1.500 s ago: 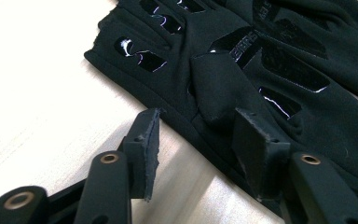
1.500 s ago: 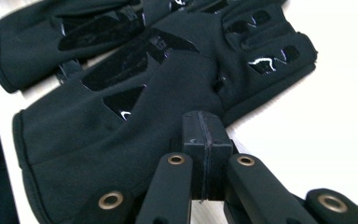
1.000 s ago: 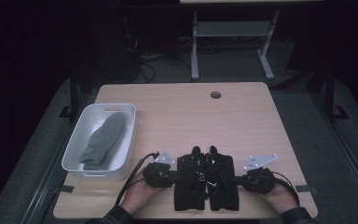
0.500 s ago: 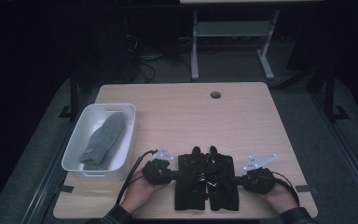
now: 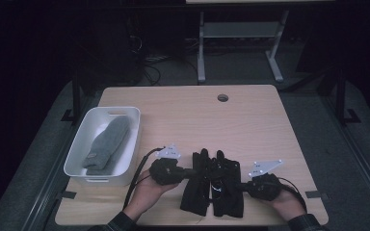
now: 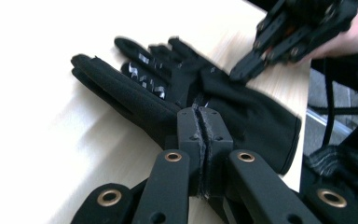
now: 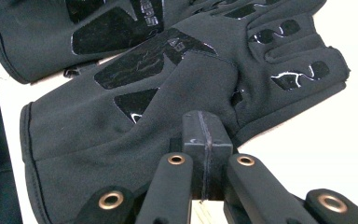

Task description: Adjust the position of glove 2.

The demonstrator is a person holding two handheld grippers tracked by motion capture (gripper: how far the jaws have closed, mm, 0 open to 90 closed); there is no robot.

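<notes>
At the lower middle of the surface (image 5: 250, 120) the pair of black gloves (image 5: 213, 187) lies flat, the left hand-held gripper (image 5: 189, 172) and right hand-held gripper (image 5: 238, 185) each clamped on a glove edge, neither glove yet carried to the white bin (image 5: 79, 149) holding a grey mitten (image 5: 107, 142).

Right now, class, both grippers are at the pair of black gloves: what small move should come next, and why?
Probably lift the left gripper a little to check its hold. Its jaws have just been closing and look pinched on the edge of the left black glove, while the right gripper sits shut at the right black glove. The white bin holds a grey mitten.
</notes>
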